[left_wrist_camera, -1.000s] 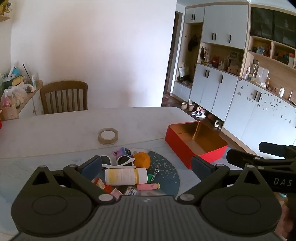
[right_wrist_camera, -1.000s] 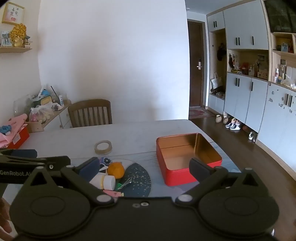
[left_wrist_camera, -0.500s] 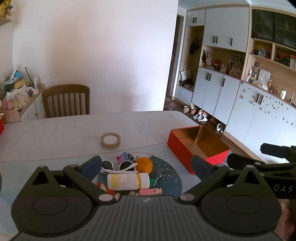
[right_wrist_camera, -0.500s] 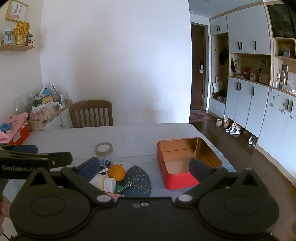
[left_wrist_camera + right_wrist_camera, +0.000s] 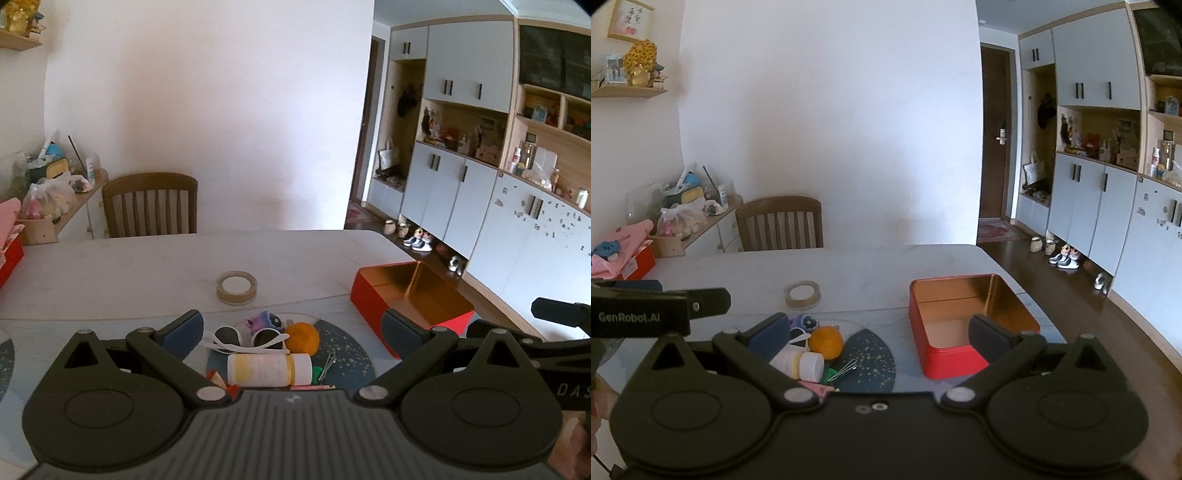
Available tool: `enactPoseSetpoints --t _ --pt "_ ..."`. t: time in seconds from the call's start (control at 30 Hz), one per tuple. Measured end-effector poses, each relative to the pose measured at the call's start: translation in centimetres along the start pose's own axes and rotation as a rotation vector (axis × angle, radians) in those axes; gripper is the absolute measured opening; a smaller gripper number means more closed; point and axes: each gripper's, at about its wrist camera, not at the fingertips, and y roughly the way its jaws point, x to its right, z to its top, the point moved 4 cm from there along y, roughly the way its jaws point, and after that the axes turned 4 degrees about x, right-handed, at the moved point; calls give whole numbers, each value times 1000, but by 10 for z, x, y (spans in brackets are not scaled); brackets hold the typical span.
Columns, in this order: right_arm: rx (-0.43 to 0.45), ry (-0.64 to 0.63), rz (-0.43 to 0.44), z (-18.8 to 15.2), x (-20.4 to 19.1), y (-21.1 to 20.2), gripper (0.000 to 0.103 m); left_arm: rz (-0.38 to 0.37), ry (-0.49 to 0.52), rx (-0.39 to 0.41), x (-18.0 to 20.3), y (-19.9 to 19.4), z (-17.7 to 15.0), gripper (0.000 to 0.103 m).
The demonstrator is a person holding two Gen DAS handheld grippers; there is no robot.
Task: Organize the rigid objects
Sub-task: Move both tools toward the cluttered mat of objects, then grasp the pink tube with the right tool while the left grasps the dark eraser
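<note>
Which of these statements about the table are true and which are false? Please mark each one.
1. The red tin is empty. True.
2. The tape roll lies inside the tin. False: it lies on the bare table, apart from the tin.
3. The white bottle lies on its side. True.
4. The left gripper holds the orange ball. False: its jaws are open and hold nothing.
5. The right gripper has its jaws open. True.
6. A chair stands at the near side of the table. False: it stands at the far side, by the wall.
</note>
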Motion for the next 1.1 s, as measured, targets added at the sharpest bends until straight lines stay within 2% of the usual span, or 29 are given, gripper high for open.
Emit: enactPoseSetpoints --t 0.17,0.37,0.67,0.9,1.1 --pt "-12 -5 36 -1 5 9 103 43 -23 19 -2 5 3 103" --pt "-36 -19 92 -1 14 28 103 129 -50 6 -8 21 6 103" --pt "-82 -53 201 3 27 65 103 195 -76 -22 -13 51 -3 103" --pt "-188 -126 340 -10 24 95 101 233 -75 -111 -15 77 -27 103" --pt "-287 -193 407 -27 20 116 97 225 -64 -171 -13 98 -42 103"
